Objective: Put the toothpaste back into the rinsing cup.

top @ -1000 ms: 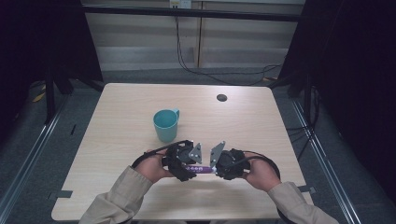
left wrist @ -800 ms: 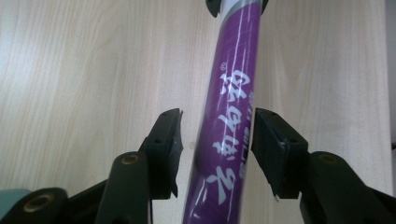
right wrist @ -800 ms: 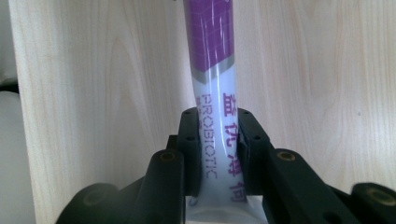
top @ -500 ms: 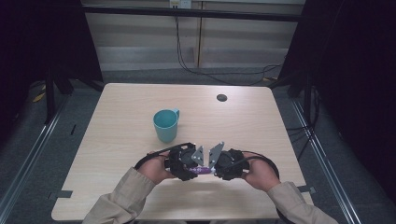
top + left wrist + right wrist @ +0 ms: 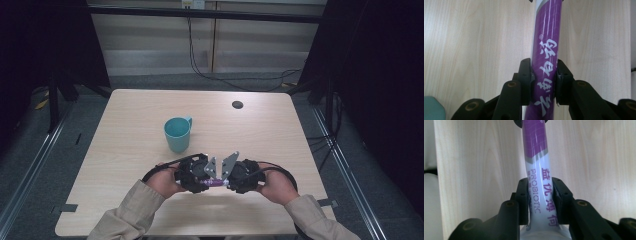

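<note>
L gripper [image 5: 543, 82] & R gripper [image 5: 540, 201] pinch glossy purple/white tube [image 5: 546, 50].

I work in what looks like a lab recording booth: black curtains [image 5: 385, 75] hang on both sides of my plain wooden table [image 5: 125, 150], and cables [image 5: 200, 55] run down the back wall.

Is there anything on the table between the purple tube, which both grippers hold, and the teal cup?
Nothing visible. The left gripper and right gripper both clamp the purple tube near the table's front edge. The teal cup stands just beyond them, with bare tabletop between.
</note>
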`<state>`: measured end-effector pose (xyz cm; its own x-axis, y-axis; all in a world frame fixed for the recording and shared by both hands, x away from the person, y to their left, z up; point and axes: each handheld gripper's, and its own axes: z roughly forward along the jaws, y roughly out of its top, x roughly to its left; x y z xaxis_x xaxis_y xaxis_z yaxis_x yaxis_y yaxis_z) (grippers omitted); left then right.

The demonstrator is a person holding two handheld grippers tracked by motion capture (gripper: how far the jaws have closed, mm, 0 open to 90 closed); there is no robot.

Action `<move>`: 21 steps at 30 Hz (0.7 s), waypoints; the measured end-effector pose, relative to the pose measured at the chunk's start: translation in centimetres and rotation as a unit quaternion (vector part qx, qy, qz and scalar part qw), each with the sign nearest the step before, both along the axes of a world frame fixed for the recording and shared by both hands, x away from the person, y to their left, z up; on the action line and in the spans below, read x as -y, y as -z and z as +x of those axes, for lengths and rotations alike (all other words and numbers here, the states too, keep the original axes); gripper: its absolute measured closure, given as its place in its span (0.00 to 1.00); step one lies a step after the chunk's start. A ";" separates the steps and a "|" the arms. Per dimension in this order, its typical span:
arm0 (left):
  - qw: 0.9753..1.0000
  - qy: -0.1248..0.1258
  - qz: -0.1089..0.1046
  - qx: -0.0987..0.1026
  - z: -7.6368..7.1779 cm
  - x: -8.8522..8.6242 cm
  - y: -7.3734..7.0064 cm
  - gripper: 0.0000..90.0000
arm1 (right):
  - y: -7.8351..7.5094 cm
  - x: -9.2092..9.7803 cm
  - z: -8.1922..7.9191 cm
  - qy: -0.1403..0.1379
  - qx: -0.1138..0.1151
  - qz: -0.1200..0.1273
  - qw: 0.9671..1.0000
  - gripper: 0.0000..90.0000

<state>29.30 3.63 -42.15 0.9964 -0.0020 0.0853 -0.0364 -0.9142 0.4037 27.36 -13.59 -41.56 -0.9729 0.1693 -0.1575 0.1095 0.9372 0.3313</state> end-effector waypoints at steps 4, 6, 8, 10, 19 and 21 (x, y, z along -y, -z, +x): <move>1.000 -0.013 0.000 -0.005 0.2 -0.4 0.2 0.82 | 0.2 0.4 0.0 0.022 -0.002 0.030 0.999 0.60; 1.000 -0.012 -0.002 -0.006 0.2 -0.6 0.1 0.82 | 0.3 0.8 0.1 0.041 -0.002 0.041 0.998 0.53; 1.000 -0.022 -0.007 -0.008 0.3 -0.9 0.0 0.82 | 0.5 1.1 0.2 0.048 0.003 0.043 0.998 0.46; 1.000 -0.027 -0.008 -0.007 0.5 -1.3 -0.2 0.82 | 0.7 1.6 0.3 0.052 0.005 0.041 0.998 0.41; 0.998 -0.043 -0.034 -0.019 0.7 -2.4 -0.7 0.83 | 1.9 3.2 1.1 0.090 -0.002 0.055 0.994 0.58; 0.998 -0.041 -0.032 -0.020 0.7 -2.3 -0.6 0.83 | 1.9 3.1 1.1 0.086 -0.001 0.055 0.995 0.61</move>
<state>30.04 5.98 -41.53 0.9955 0.0846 0.0430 0.0553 -0.8854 0.4615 28.44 -16.71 -43.41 -0.9281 0.3502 -0.1263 0.2667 0.8621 0.4308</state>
